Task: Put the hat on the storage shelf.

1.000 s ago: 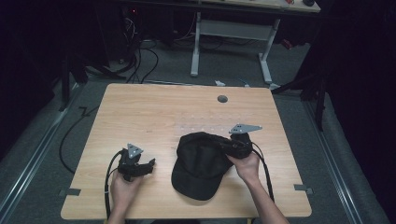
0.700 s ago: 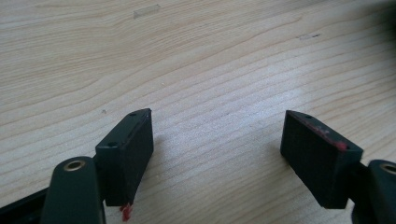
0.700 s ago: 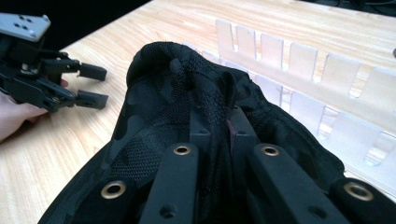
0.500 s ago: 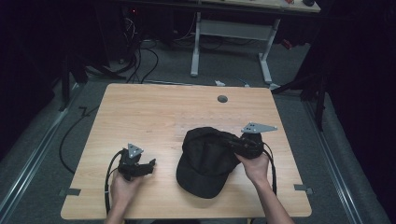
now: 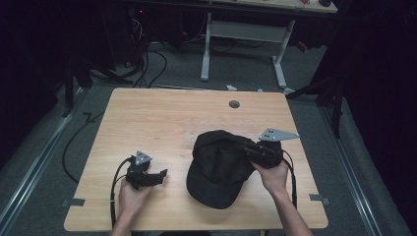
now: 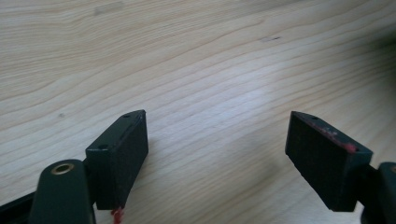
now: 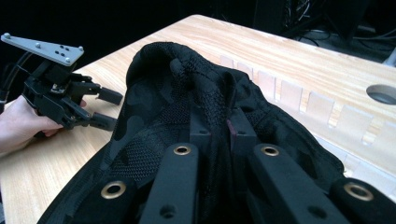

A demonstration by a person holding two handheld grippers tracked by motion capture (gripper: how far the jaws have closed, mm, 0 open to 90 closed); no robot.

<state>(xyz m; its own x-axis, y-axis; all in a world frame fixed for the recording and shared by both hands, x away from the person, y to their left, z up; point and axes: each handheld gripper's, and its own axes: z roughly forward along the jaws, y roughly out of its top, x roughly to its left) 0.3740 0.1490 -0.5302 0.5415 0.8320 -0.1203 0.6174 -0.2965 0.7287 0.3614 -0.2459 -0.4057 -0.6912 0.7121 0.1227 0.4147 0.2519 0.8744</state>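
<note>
In the high view, one wooden desk [image 5: 162, 113] carries one black cap [image 5: 219, 167], which lies near the desk's front edge, right of the middle. Two hand-held grippers are in view. The right hand-held gripper [image 5: 241, 146] is closed on the cap's fabric at the cap's right side, with the cap partly lifted off the desk there. The left hand-held gripper [image 5: 161, 176] sits near the front left corner, apart from the cap, its jaws having just been opening with nothing between them. One round hole [image 5: 234, 104] shows near the desk's far edge. No writing can be read on the cap.

In the left gripper view, the left hand-held gripper [image 6: 217, 144] has two black jaws standing wide apart over bare desk [image 6: 187, 60] wood.

In the right gripper view, the right hand-held gripper [image 7: 219, 128] pinches a fold of the cap [image 7: 187, 79] tightly between its two jaws. The left hand-held gripper [image 7: 108, 109] shows farther off, held in one hand [image 7: 23, 123], jaws apart. No brand or label is legible.
</note>
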